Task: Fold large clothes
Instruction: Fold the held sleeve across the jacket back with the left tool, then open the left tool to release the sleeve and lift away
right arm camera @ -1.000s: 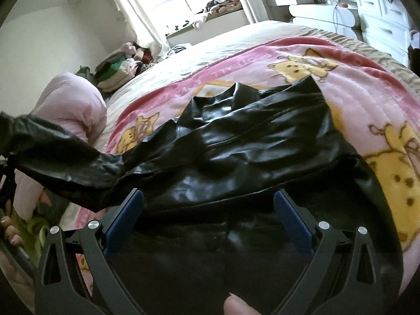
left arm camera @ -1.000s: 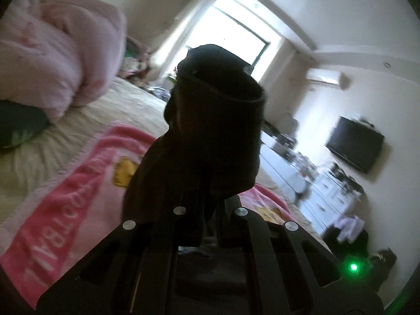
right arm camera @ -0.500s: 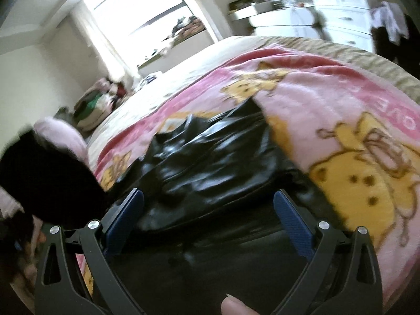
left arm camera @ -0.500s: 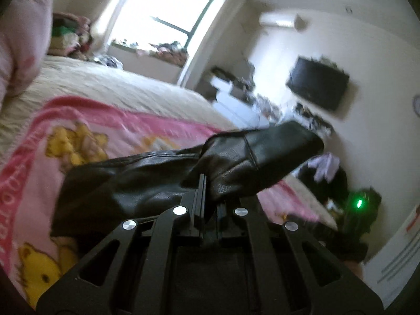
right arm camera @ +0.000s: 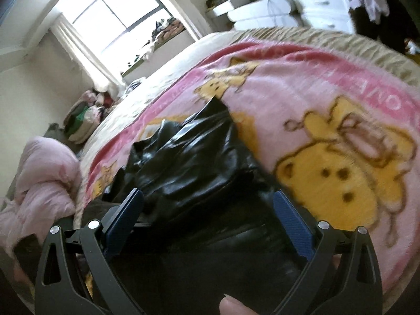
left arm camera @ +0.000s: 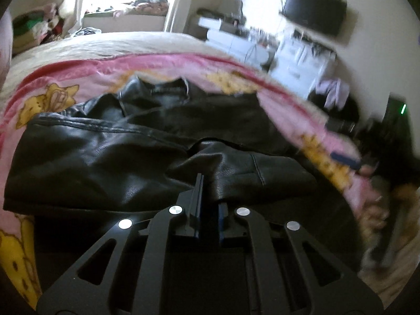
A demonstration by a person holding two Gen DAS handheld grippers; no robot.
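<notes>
Right tool (right arm camera: 208,210), blue-padded fingers (right arm camera: 294,225) spread wide and gripping nothing, above a crumpled black leather jacket (right arm camera: 194,162) lying on a pink bear-print blanket (right arm camera: 328,141) over the bed (right arm camera: 183,65); pink duvet (right arm camera: 44,183) bundled at left.

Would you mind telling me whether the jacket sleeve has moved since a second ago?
Yes. The sleeve was raised against the window; it now lies low across the jacket, held by the left gripper.

Left wrist cam sits just behind its fingers, tilted down, close over the black leather jacket (left arm camera: 110,157); TV wall upper right of frame. Right wrist cam also close, tilted down, rolled; window (right arm camera: 123,21) upper left. Both share jacket, pink blanket (right arm camera: 288,99), window, white drawers
</notes>
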